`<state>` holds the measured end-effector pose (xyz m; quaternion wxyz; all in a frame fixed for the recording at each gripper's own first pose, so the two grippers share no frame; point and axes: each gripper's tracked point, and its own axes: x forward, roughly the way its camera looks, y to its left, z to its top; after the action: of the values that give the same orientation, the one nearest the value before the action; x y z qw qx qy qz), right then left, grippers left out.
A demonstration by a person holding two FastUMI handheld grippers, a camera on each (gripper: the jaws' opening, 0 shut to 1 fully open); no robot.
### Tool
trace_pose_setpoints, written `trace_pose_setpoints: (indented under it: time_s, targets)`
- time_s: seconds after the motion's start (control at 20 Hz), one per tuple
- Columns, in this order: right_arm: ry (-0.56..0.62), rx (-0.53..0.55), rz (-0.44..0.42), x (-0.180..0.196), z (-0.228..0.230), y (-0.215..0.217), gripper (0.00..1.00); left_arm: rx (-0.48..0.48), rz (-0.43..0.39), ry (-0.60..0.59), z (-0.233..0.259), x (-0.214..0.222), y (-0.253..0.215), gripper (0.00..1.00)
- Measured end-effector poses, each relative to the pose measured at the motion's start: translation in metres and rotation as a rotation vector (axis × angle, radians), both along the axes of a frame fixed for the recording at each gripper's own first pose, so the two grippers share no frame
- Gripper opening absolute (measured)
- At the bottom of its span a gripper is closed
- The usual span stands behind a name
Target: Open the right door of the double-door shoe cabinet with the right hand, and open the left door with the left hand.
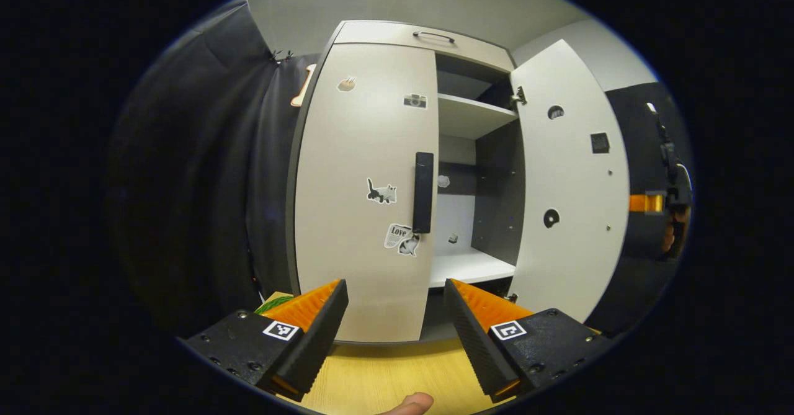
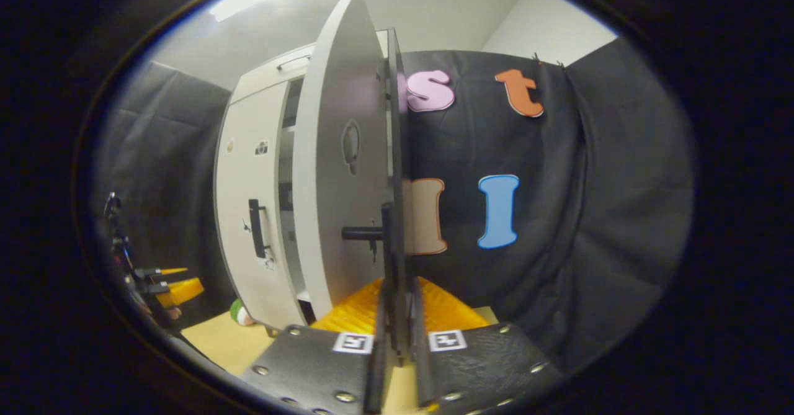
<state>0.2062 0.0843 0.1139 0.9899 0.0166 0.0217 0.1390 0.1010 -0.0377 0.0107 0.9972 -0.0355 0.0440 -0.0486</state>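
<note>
While its two fingers stand spread wide with nothing between them, the left gripper (image 1: 395, 316) hangs low in front of the shoe cabinet (image 1: 397, 36), above a pale wooden floor (image 1: 384, 378). Straight ahead is the left door (image 1: 360, 216), lying flush and closed, its dark vertical handle (image 1: 423, 191) at the inner edge among small stickers (image 1: 381, 191). Beside it the right door (image 1: 574, 216) is swung well out, baring shelves (image 1: 471, 117) inside. A fingertip (image 1: 412, 404) pokes in at the bottom.

In the right gripper view, the right gripper (image 2: 397, 322) is pinched together on the right door's handle (image 2: 392, 260), the door's thin edge (image 2: 347, 173) rising just beside it. Farther left stands the closed left door (image 2: 248, 216), with the other gripper (image 2: 161, 285) low at the edge. Something green (image 2: 239, 311) lies at the cabinet's foot.
</note>
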Motion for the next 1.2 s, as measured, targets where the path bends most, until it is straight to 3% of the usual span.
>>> trace_pose_setpoints:
  time_s: [0.1, 0.25, 0.55, 0.75, 1.0, 1.2]
  targets:
    - [-0.019, -0.015, -0.042, -0.002, 0.001, -0.016, 0.66, -0.003, 0.002, 0.008, 0.003, 0.022, -0.003, 0.96]
    - [-0.037, -0.005, -0.062, -0.007, -0.005, -0.023, 0.98, 0.013, -0.006, 0.003, 0.006, 0.050, -0.012, 0.94]
    - [-0.049, 0.100, -0.133, -0.065, -0.038, -0.043, 0.99, 0.023, -0.050, -0.059, 0.033, 0.092, -0.045, 0.94]
    - [-0.024, 0.149, -0.076, -0.100, -0.073, -0.010, 0.98, 0.020, -0.038, -0.055, 0.054, 0.126, -0.059, 0.94]
    - [-0.021, 0.078, -0.120, -0.134, -0.116, 0.010, 1.00, 0.055, 0.045, -0.046, 0.068, 0.164, -0.052, 0.94]
    - [-0.019, 0.143, -0.075, -0.162, -0.129, 0.037, 0.97, 0.099, 0.057, -0.024, 0.060, 0.186, -0.046, 0.91]
